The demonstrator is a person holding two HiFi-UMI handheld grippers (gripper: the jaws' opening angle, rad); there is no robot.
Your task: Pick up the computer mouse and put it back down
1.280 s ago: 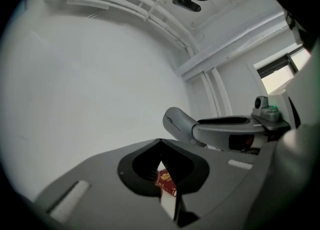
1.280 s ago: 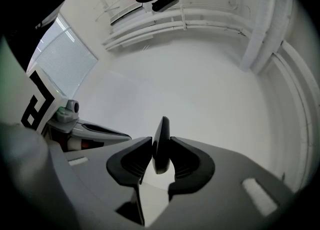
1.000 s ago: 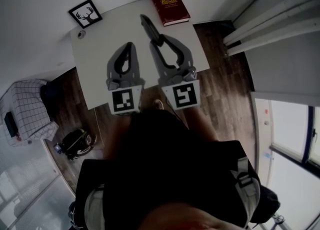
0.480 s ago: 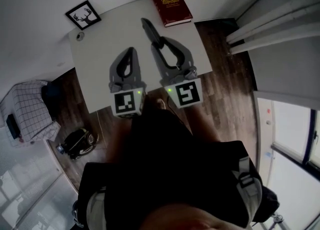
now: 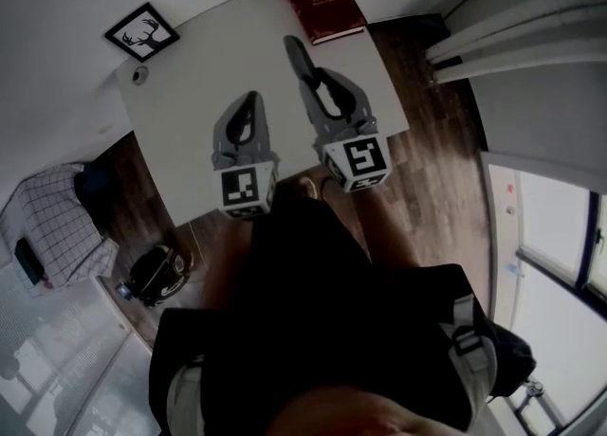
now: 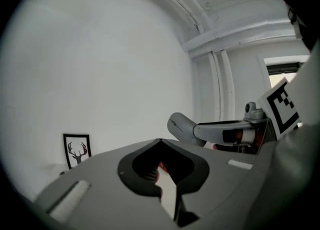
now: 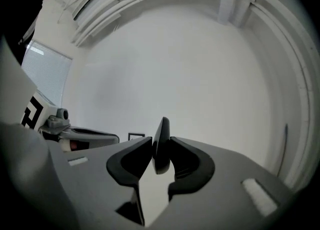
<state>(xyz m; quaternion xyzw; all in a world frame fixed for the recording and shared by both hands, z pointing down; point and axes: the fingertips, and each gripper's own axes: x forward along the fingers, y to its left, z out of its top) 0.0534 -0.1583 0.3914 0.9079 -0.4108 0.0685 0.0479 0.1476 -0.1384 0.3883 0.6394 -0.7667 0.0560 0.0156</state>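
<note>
Pinching computer mouse (image 7: 161, 134) on edge, right hand-held gripper (image 7: 161, 154) carries it; surface (image 5: 190, 93) below. Pickup looks done, set-down left. Left hand-held gripper (image 6: 160, 143) pressed together, empty.

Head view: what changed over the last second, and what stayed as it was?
Both grippers came down toward the white table, and the right gripper rolled slightly with the computer mouse. Nothing was taken or let go: the right gripper stays clamped on the mouse, the left gripper shut and empty. The red book and deer picture kept their places.
</note>
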